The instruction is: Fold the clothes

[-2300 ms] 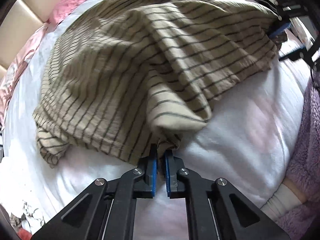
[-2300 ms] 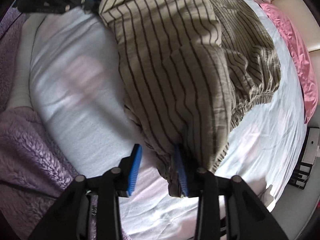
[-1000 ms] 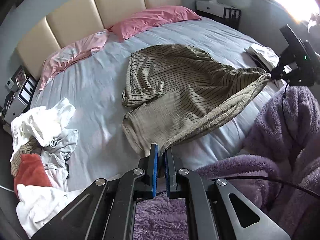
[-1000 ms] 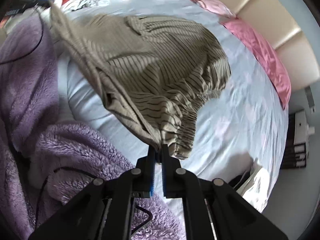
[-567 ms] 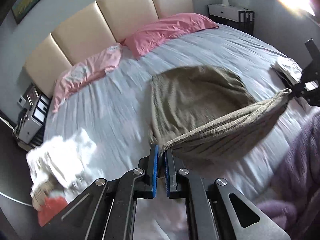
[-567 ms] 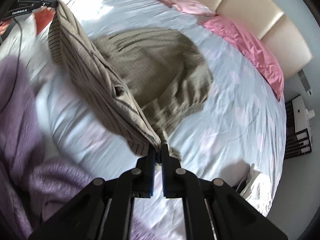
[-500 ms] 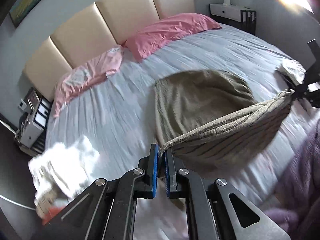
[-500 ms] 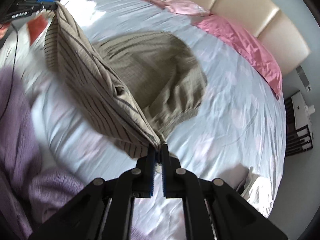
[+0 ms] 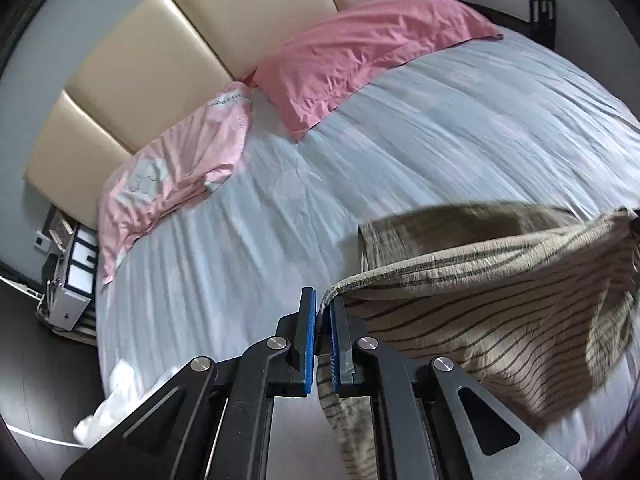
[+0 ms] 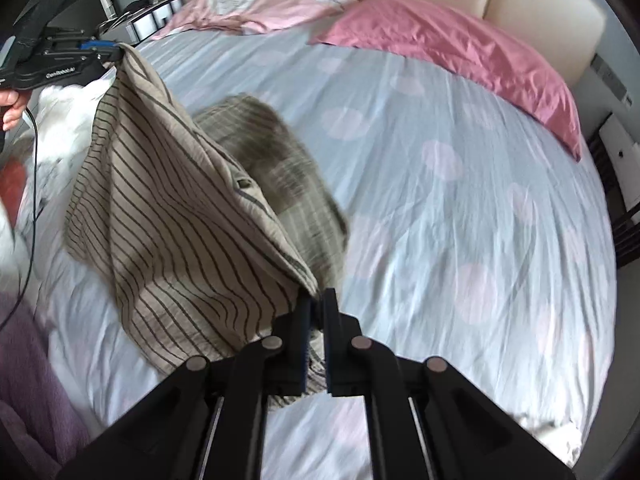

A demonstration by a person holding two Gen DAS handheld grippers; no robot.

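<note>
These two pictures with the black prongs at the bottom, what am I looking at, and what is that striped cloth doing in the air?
No robot here: a person holds a hand-operated two-finger gripper in each hand, and each gripper carries a wide-angle camera looking along its fingers. That is why black arms fill the bottom of both pictures. One picture comes from the left gripper, the other from the right gripper. Both are shut on the same beige striped garment, each pinching one end, so it hangs stretched between them above the bed. In the right view the left gripper also shows at top left, gripping the far corner. On the bed lie two pink pillows by the padded headboard, and a pile of other clothes at the near edge.
</note>
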